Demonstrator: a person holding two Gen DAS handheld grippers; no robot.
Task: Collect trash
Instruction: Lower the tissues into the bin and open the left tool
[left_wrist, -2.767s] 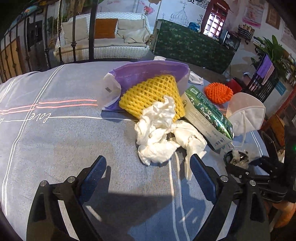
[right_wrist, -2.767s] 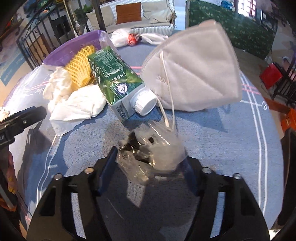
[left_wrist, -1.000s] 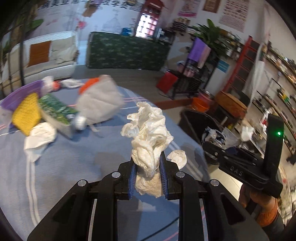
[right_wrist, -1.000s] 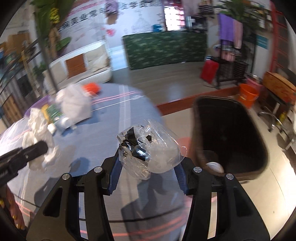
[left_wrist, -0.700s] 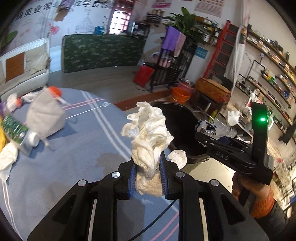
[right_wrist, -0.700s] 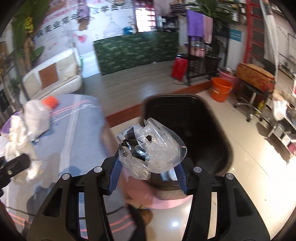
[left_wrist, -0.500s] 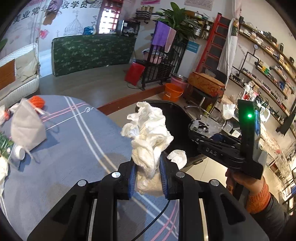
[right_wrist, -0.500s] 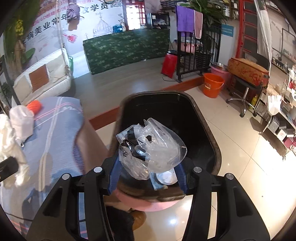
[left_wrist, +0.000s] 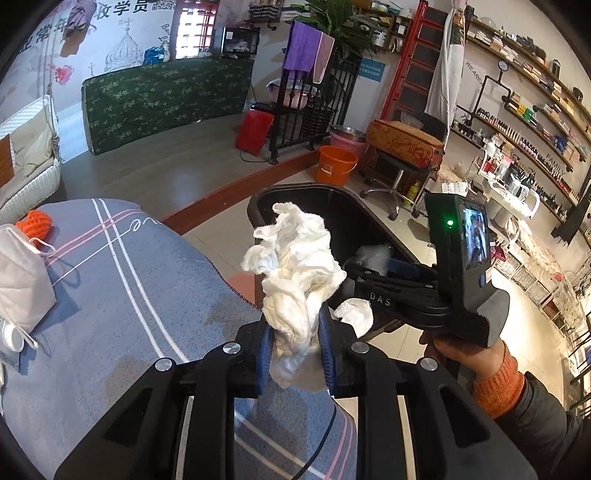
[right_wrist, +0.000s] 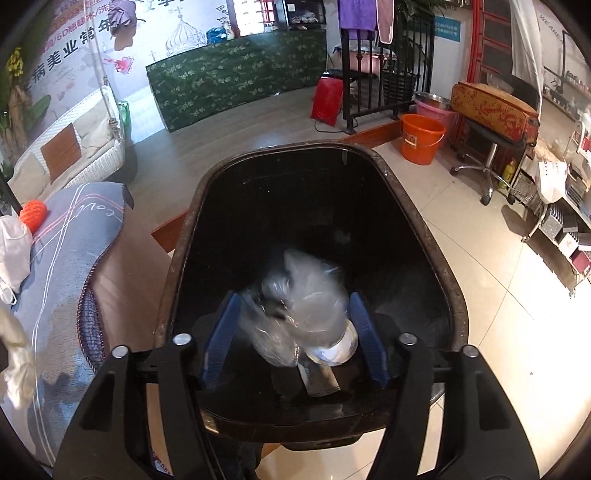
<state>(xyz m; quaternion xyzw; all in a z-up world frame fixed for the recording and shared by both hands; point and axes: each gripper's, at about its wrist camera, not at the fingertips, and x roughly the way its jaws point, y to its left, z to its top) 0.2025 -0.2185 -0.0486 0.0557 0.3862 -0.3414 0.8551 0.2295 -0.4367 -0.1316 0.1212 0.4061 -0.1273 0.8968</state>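
Observation:
My left gripper (left_wrist: 293, 350) is shut on a crumpled white tissue (left_wrist: 295, 273) and holds it over the table's right edge, near the black trash bin (left_wrist: 280, 195). My right gripper (right_wrist: 295, 332) is open over the bin (right_wrist: 424, 236); the clear plastic wrapper (right_wrist: 303, 306) is blurred between the spread fingers, loose and dropping into the bin. The right gripper (left_wrist: 373, 271) also shows in the left wrist view, above the bin. Some trash lies at the bin's bottom.
The blue-grey striped tablecloth (left_wrist: 110, 295) carries a white face mask (left_wrist: 22, 273) and an orange foam net (left_wrist: 35, 221) at the left. An orange bucket (right_wrist: 421, 138), a stool (right_wrist: 487, 147) and shelves stand on the tiled floor beyond the bin.
Both grippers swung from the table to the bin. The right gripper opened over the bin and the plastic wrapper is falling out. The left gripper still holds the tissue.

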